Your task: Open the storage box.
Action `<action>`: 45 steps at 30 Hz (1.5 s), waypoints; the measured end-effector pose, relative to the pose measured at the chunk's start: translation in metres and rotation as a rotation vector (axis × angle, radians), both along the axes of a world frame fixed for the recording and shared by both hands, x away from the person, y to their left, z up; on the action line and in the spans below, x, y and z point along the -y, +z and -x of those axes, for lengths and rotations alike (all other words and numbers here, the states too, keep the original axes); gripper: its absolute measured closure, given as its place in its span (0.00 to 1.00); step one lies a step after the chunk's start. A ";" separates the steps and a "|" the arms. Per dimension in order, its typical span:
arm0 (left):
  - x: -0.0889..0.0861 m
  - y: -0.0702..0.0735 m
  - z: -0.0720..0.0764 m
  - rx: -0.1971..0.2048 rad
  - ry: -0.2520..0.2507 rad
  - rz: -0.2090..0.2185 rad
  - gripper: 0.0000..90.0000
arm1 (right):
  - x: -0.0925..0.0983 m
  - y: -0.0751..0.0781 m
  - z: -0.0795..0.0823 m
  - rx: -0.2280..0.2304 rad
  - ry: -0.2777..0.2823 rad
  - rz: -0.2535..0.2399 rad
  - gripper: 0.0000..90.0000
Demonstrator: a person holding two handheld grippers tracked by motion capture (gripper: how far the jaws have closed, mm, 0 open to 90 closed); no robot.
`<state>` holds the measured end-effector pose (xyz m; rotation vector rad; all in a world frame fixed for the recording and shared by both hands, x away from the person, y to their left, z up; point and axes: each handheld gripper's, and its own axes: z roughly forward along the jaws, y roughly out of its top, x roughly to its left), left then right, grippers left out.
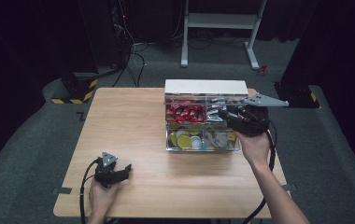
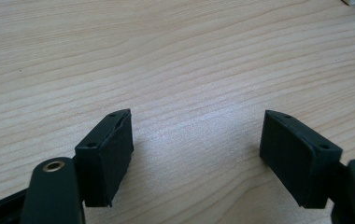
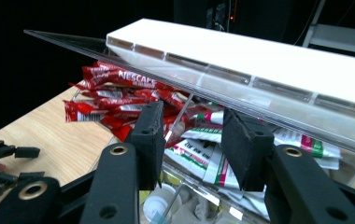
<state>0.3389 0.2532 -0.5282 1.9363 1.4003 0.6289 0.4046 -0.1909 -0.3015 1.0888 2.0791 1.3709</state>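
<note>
A clear compartment box [image 1: 202, 149] stands at the table's far right with its white-edged lid [image 1: 206, 87] raised behind it. Red Nescafe sachets [image 1: 185, 113] fill the back left compartment, and round yellow and white pods [image 1: 185, 139] fill the front left one. My right gripper [image 1: 222, 113] reaches into the box from the right. In the right gripper view its jaws [image 3: 192, 116] stand a little apart under the tilted lid [image 3: 241, 56], over white and green sachets [image 3: 199, 154] and a clear divider, pressing on nothing. My left gripper [image 1: 128, 169] rests open on the wood [image 2: 196, 116], with nothing between its jaws.
The wooden table [image 1: 129, 126] is bare to the left of the box. Beyond the table are a dark floor, cables, a white table frame [image 1: 217, 21] and yellow-black striped bases [image 1: 75, 91].
</note>
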 end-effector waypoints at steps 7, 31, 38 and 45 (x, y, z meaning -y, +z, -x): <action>0.000 0.000 0.000 0.000 -0.012 0.004 0.28 | -0.001 0.007 -0.005 0.008 -0.012 0.001 0.65; 0.046 0.082 -0.016 0.054 -0.268 0.116 0.40 | -0.004 0.023 -0.017 0.001 -0.029 0.006 0.64; 0.065 0.124 -0.028 0.110 -0.329 0.117 0.45 | -0.007 0.027 -0.018 0.009 -0.039 0.045 0.62; 0.084 0.169 -0.039 0.169 -0.402 0.169 0.53 | -0.007 0.027 -0.019 0.008 -0.039 0.037 0.62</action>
